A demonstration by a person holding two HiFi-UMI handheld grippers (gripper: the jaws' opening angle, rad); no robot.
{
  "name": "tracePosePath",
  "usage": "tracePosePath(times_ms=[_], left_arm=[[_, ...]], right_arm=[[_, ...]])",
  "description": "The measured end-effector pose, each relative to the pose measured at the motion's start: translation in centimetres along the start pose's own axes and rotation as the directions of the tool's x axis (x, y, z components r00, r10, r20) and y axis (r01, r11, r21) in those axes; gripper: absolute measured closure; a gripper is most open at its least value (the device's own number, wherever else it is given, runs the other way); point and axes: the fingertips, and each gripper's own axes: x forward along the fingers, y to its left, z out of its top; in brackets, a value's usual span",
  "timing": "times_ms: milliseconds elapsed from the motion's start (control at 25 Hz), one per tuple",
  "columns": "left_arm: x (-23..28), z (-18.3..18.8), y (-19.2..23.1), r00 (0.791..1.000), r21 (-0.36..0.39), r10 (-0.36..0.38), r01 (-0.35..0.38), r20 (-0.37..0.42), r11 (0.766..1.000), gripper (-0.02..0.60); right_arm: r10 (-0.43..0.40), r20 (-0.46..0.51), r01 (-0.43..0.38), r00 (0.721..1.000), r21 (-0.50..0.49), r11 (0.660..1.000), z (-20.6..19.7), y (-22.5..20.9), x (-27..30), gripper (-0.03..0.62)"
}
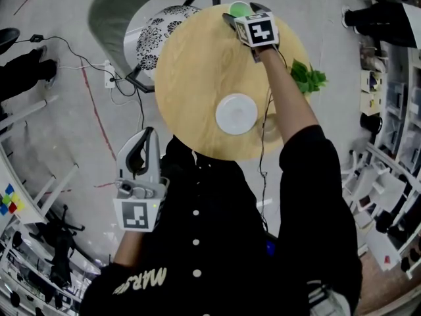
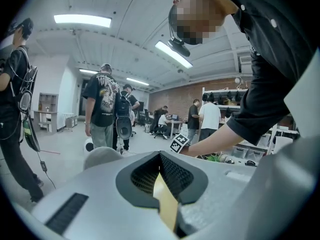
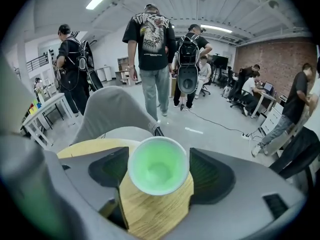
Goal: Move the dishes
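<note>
A round wooden table (image 1: 197, 71) bears a white plate (image 1: 236, 113) near its front edge and a green cup (image 1: 239, 8) at its far edge. My right gripper (image 1: 245, 13) reaches over the table with its jaws wide on either side of the cup. In the right gripper view the cup (image 3: 158, 165) stands upright between the dark pads (image 3: 212, 176), with a gap on the right, so the right gripper (image 3: 159, 174) is open. My left gripper (image 1: 146, 138) hangs off the table at the front left. Its tips meet and hold nothing (image 2: 160, 156).
A bunch of green leaves (image 1: 308, 79) lies at the table's right edge. A chair with a patterned cushion (image 1: 158, 35) stands beyond the table at the left. Cables and a power strip (image 1: 108, 74) run over the floor. Several people (image 3: 150, 49) stand farther off.
</note>
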Motion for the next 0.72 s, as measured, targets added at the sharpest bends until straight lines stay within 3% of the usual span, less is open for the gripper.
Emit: tracePosePath(times_ms=[400,720], left_arm=[[0.0,0.5,-0.2,1.000,0.006,-0.002,0.002,0.017,1.000,0.578],[-1.0,1.0,-1.8,0.998,0.016,-0.034,0.033,0.053,0.999,0.578]], right_arm=[[0.000,-0.009,0.000,1.000,-0.031,1.000,0.2,0.8,-1.4,0.224],[0.047,0.009,-0.046,0.999,-0.065,0.997,-0.5,4.5,-5.8,0.224]])
